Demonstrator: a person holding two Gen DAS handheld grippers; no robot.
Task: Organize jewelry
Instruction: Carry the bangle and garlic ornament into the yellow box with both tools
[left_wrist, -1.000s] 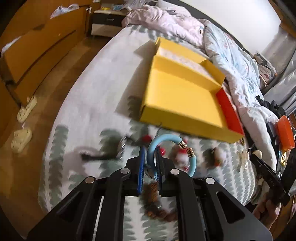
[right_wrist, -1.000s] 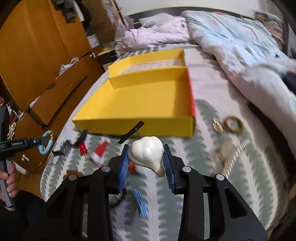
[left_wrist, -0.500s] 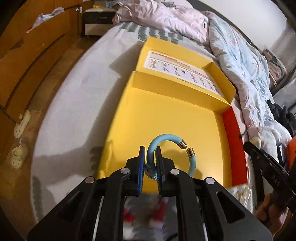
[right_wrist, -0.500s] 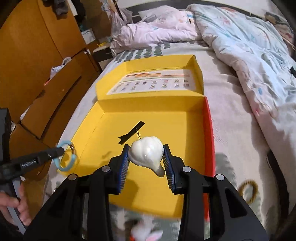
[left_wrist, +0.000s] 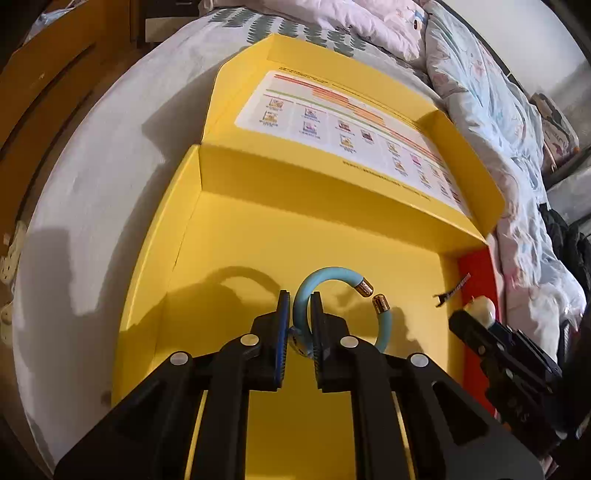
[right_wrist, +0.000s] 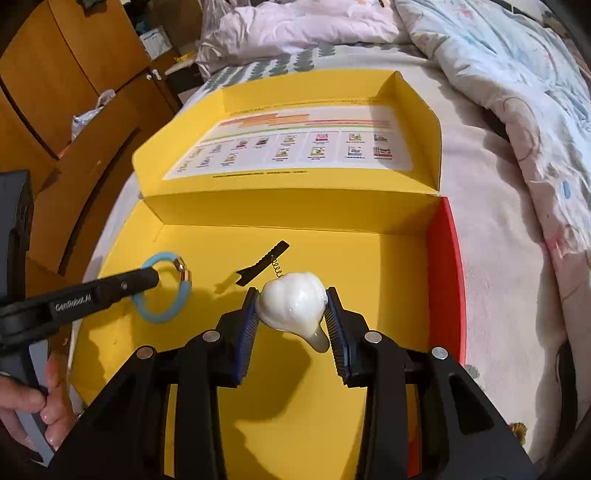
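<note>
Two grippers hang over the open yellow box on the bed. Left gripper: jaws clamped on a light-blue bangle with gold end caps, held clear above the box floor on its left side. Right gripper: jaws closed on a glossy white shell-shaped ornament, from which a thin coiled wire leads to a black toothed hair clip; both hang over the middle of the box floor. Box lid lies folded back, with a printed sheet inside. One red side wall stands to the right. A hand grips the left gripper's handle.
</note>
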